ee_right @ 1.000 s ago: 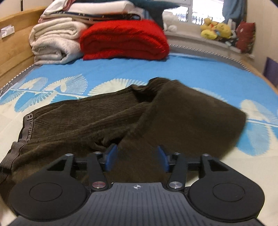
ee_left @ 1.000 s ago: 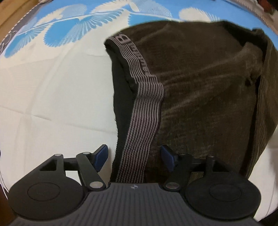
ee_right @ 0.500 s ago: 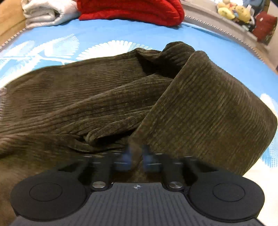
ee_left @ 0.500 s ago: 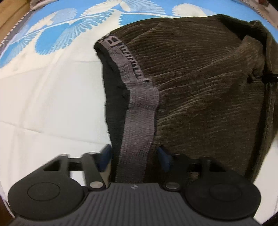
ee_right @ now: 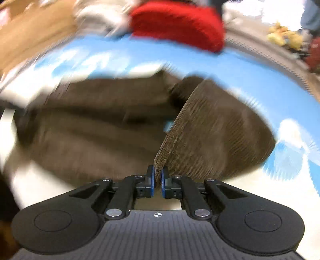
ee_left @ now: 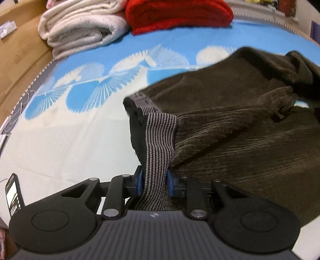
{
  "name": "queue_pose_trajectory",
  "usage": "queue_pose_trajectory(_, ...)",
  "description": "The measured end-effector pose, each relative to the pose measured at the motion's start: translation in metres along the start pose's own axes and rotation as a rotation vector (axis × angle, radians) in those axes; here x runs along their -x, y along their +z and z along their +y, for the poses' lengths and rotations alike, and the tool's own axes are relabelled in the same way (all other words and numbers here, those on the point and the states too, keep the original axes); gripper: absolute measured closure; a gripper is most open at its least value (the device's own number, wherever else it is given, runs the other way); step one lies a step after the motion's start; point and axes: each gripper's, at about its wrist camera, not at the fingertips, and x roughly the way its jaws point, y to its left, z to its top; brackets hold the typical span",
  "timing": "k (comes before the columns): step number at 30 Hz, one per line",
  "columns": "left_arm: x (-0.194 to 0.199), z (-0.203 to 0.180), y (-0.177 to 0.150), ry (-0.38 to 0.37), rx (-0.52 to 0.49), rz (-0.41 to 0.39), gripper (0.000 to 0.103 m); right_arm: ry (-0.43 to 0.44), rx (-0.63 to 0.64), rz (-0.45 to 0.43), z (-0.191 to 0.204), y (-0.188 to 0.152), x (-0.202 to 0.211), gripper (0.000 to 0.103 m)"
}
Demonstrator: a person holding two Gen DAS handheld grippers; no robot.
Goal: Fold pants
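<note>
Dark brown corduroy pants [ee_left: 230,124] lie crumpled on the blue and white bed cover. Their grey striped waistband [ee_left: 158,144] runs down between the blue pads of my left gripper [ee_left: 154,183], whose jaws are closing and press on the band, lifting it. In the blurred right wrist view the pants [ee_right: 216,136] rise in a raised fold, and my right gripper [ee_right: 157,179] is shut on the thin edge of that corduroy fold.
Folded cream blankets [ee_left: 80,30] and a red blanket [ee_left: 178,14] are stacked at the far end of the bed. A wooden bed frame [ee_left: 18,52] runs along the left. A phone [ee_left: 13,195] lies at the near left edge. Soft toys [ee_right: 286,38] sit far right.
Both grippers have closed on the pants, the left on the waistband, the right on a corduroy fold. Both have risen and tipped up, lifting the cloth; the blankets have come into view.
</note>
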Motion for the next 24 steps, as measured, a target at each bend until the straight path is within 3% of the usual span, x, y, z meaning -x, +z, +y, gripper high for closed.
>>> queue_pose_trajectory(2, -0.012, 0.003, -0.005, -0.030, 0.037, 0.092, 0.073, 0.033, 0.090, 0.105, 0.013, -0.029, -0.010, 0.095)
queue_pose_trajectory(4, -0.019, 0.007, -0.006, -0.041, 0.075, 0.149, 0.068, 0.004, 0.180, 0.154, 0.025, -0.043, -0.015, 0.091)
queue_pose_trajectory(7, -0.020, 0.006, -0.004, -0.032, 0.088, 0.156, 0.065, -0.021, 0.156, 0.096, 0.023, -0.037, -0.007, 0.086)
queue_pose_trajectory(9, -0.022, 0.004, -0.001, -0.024, 0.082, 0.159, 0.062, -0.005, 0.081, 0.023, 0.013, -0.026, 0.002, 0.081)
queue_pose_trajectory(12, -0.024, 0.002, 0.001, -0.018, 0.072, 0.159, 0.058, -0.034, -0.025, -0.067, -0.005, -0.013, 0.011, 0.080)
queue_pose_trajectory(19, -0.037, 0.001, 0.001, -0.023, 0.032, 0.194, 0.047, -0.199, -0.155, -0.134, -0.029, 0.031, -0.037, 0.077)
queue_pose_trajectory(21, -0.040, -0.002, 0.001, -0.022, 0.026, 0.201, 0.045, -0.222, -0.180, -0.127, -0.030, 0.037, -0.053, 0.058)
queue_pose_trajectory(24, -0.045, -0.003, 0.002, -0.027, 0.019, 0.209, 0.043, -0.268, -0.179, -0.106, -0.028, 0.054, -0.085, 0.043)
